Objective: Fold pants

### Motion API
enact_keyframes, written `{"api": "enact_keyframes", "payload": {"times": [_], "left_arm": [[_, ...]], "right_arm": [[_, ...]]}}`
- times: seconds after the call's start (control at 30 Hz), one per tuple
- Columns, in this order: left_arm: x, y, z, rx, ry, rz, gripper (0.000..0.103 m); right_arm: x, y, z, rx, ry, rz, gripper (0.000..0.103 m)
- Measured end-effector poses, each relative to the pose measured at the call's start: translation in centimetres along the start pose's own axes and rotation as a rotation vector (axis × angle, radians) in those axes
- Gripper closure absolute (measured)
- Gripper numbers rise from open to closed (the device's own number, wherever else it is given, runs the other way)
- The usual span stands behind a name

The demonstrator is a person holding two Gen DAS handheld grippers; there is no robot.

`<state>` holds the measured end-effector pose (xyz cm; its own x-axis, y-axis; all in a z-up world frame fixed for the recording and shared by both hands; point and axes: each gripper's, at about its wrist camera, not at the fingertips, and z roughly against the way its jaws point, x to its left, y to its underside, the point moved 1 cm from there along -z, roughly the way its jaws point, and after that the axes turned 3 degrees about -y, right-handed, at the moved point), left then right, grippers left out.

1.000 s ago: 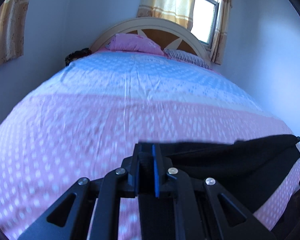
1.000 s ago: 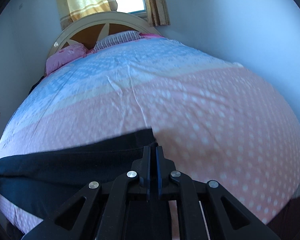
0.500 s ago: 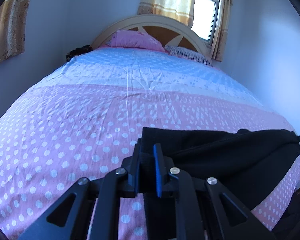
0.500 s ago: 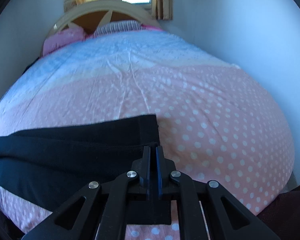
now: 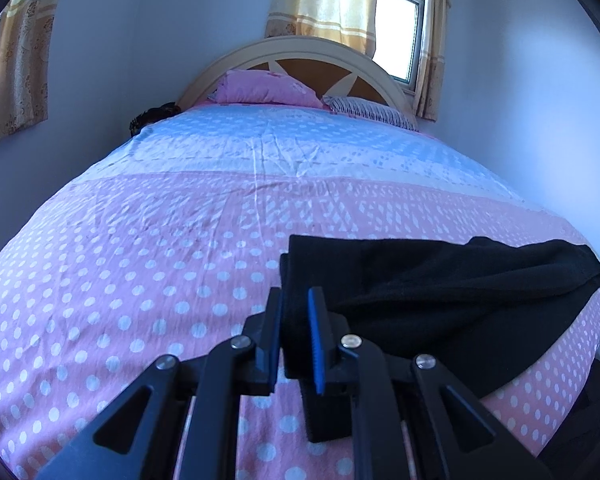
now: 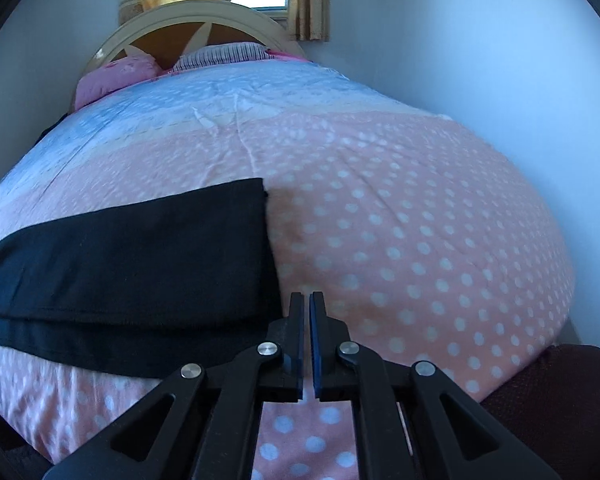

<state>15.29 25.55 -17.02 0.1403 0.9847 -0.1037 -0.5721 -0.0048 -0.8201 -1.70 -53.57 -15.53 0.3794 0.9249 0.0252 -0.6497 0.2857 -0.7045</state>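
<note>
Black pants (image 5: 440, 280) lie folded lengthwise across the near end of the bed, with one layer over another. My left gripper (image 5: 295, 312) is shut on their left end, and thick black cloth fills the gap between its blue-padded fingers (image 5: 315, 320). In the right wrist view the pants (image 6: 132, 256) stretch off to the left, and their right edge ends just beside my right gripper (image 6: 306, 316). That gripper is shut to a thin slit with no cloth in it, and dotted bedding shows below it.
The bed cover (image 5: 140, 264) is pink with white dots near me and pale blue farther up. A pink pillow (image 5: 264, 88) and a striped pillow (image 5: 372, 110) lean on the arched headboard (image 5: 300, 50). Walls close in on both sides, and a dark maroon thing (image 6: 560, 392) sits at the lower right.
The pants have come down flat on the bed, farther from the foot edge. Black cloth that hung under the right gripper is gone from it; the pants' edge now lies to its left.
</note>
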Motion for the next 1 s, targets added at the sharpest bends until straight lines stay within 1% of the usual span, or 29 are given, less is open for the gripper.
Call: {"api": "enact_keyframes", "payload": {"times": [0.1,0.17,0.23,0.27,0.33,0.37,0.4,0.47,0.53,0.6,0.67,0.73,0.77,0.83,0.87,0.9,1.0], "left_arm": [[-0.4,0.1,-0.1,0.013,-0.017,-0.025,0.087],[-0.5,0.1,-0.4,0.028,-0.028,-0.033,0.087],[-0.4,0.0,-0.6,0.033,-0.033,-0.036,0.086],[-0.5,0.0,-0.7,0.035,-0.039,-0.041,0.085],[-0.6,-0.2,-0.8,0.033,-0.046,-0.051,0.085],[-0.7,-0.2,-0.7,0.027,-0.048,-0.063,0.084],[-0.9,-0.2,-0.5,0.021,-0.055,-0.078,0.084],[-1.2,-0.1,-0.2,0.007,-0.065,-0.121,0.084],[-1.5,-0.1,0.3,-0.009,-0.072,-0.165,0.081],[-1.9,-0.1,0.9,-0.024,-0.075,-0.22,0.075],[-2.2,-0.1,1.3,-0.027,-0.077,-0.271,0.073],[-2.6,-0.1,1.6,-0.021,-0.072,-0.323,0.073],[-2.8,-0.2,1.7,-0.013,-0.06,-0.346,0.073],[-3.6,-0.2,1.9,-0.005,-0.028,-0.401,0.073],[-3.9,-0.1,2.0,-0.003,-0.023,-0.427,0.073],[-4.3,0.1,2.1,0.001,-0.011,-0.459,0.073],[-5.3,0.8,2.0,0.015,-0.01,-0.542,0.071]], "right_arm": [[-0.1,-0.3,1.4,-0.036,0.071,-0.01,0.099],[1.6,-0.7,3.3,-0.088,0.107,0.024,0.099],[4.3,-1.2,4.7,-0.121,0.099,0.091,0.099],[6.4,-1.3,5.3,-0.132,0.07,0.147,0.096],[11.8,-1.2,6.1,-0.13,-0.014,0.291,0.072],[14.5,-1.0,6.3,-0.122,-0.06,0.366,0.044],[17.9,-0.4,6.5,-0.117,-0.117,0.452,0.037],[23.2,0.8,6.9,-0.122,-0.204,0.585,0.037],[28.3,1.9,6.7,-0.108,-0.258,0.69,0.037],[33.1,2.9,6.5,-0.101,-0.326,0.771,0.037],[37.1,3.7,6.2,-0.087,-0.391,0.822,0.037],[39.9,4.2,5.7,-0.077,-0.42,0.857,0.045],[41.2,4.3,5.5,-0.07,-0.436,0.875,0.051],[43.6,4.7,5.1,-0.056,-0.457,0.901,0.052],[44.9,4.9,4.9,-0.06,-0.456,0.916,0.053],[45.5,4.8,4.6,-0.062,-0.451,0.923,0.053],[47.7,5.3,3.8,-0.046,-0.452,0.944,0.053]]}}
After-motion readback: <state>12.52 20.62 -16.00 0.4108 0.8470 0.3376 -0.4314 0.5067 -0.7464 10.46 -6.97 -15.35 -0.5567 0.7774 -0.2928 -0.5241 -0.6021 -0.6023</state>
